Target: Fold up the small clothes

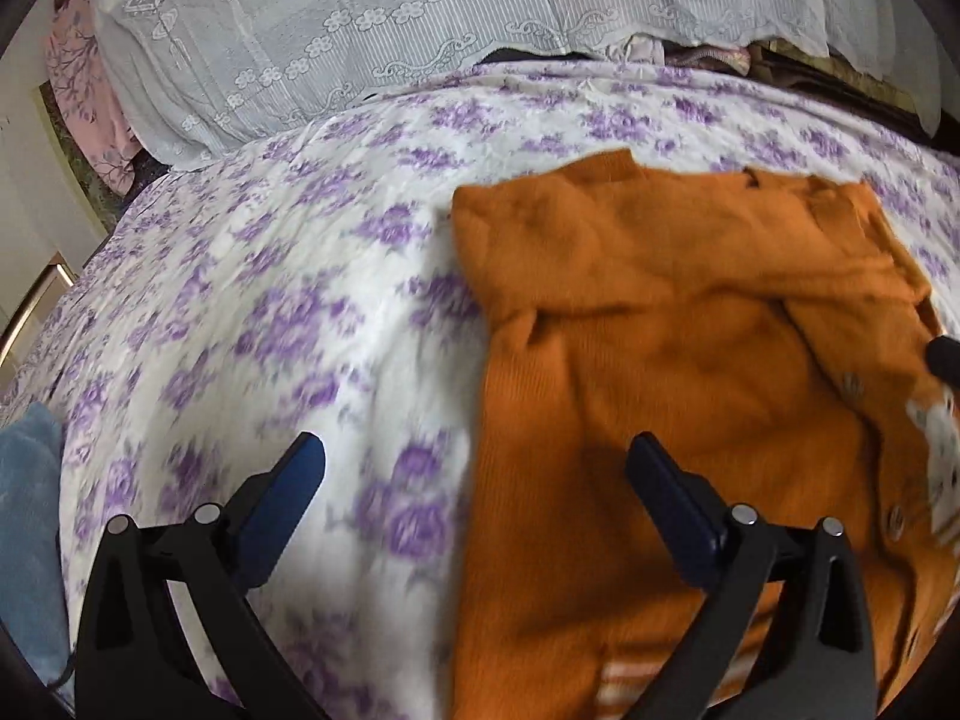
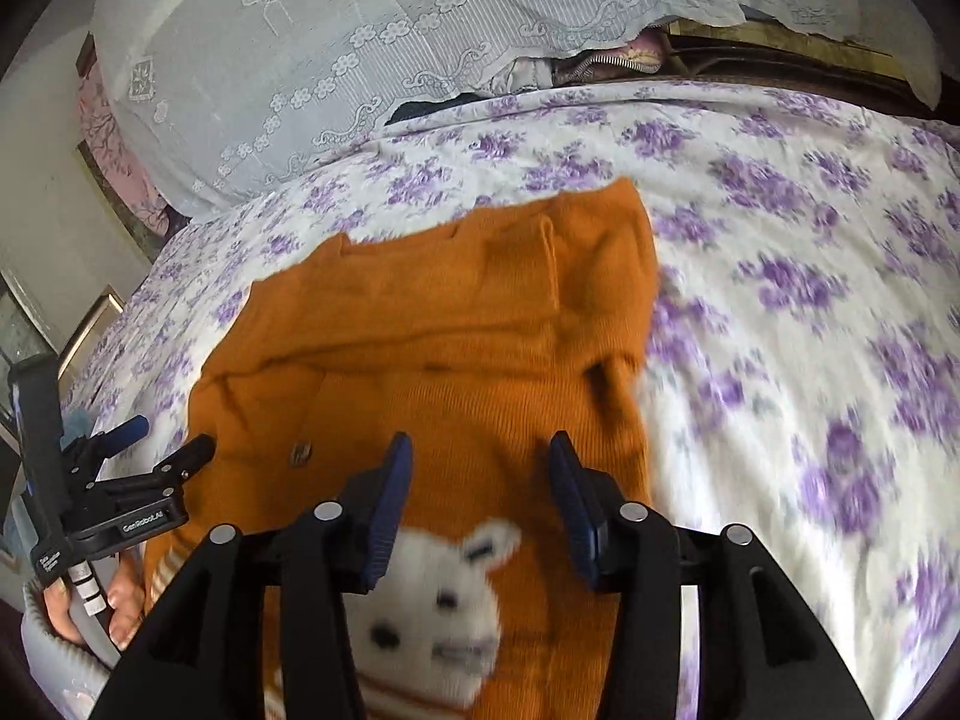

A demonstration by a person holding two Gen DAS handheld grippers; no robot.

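Setting: a bedroom in a home. A bed [image 2: 780,312] fills both views, covered with a white sheet printed in purple flowers. White lace cloth [image 1: 360,30] drapes over bedding piled at its far side. Pink floral fabric [image 1: 78,90] shows beside a pale wall [image 2: 54,228].

Left claw [image 1: 474,468] and right claw [image 2: 480,468] apparently open, empty.

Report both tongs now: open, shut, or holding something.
Left tongs: open, holding nothing, over the edge of the orange sweater.
Right tongs: open, empty, above the sweater.
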